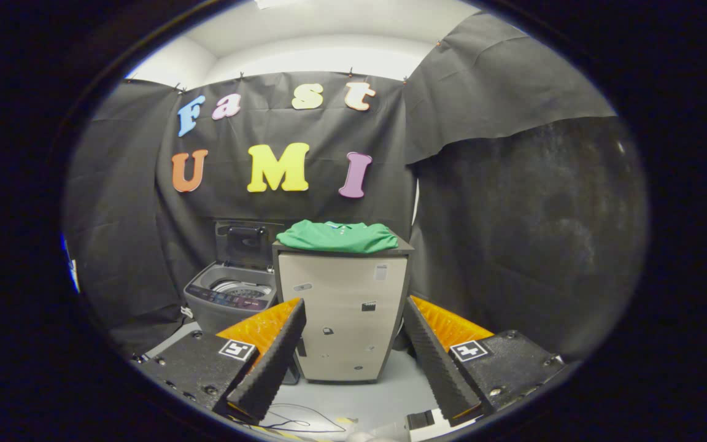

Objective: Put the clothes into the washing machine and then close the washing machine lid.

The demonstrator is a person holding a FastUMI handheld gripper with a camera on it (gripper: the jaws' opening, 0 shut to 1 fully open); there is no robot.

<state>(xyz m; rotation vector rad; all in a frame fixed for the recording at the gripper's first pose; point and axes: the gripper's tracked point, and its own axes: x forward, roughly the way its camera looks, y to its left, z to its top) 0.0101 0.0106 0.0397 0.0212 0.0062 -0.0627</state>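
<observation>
A folded green shirt [337,237] lies on top of a small beige cabinet [341,313] well beyond my fingers. To the cabinet's left stands a grey top-loading washing machine [231,296] with its lid [244,240] raised upright, the drum visible inside. My gripper [353,328] is open, far short of the shirt, with its fingers spread to either side of the cabinet's front and nothing between them.
Black cloth walls close in behind and on both sides. A pale floor [366,402] runs below the cabinet, with thin cables [295,420] lying near my fingers. The cabinet stands close against the washer's right side.
</observation>
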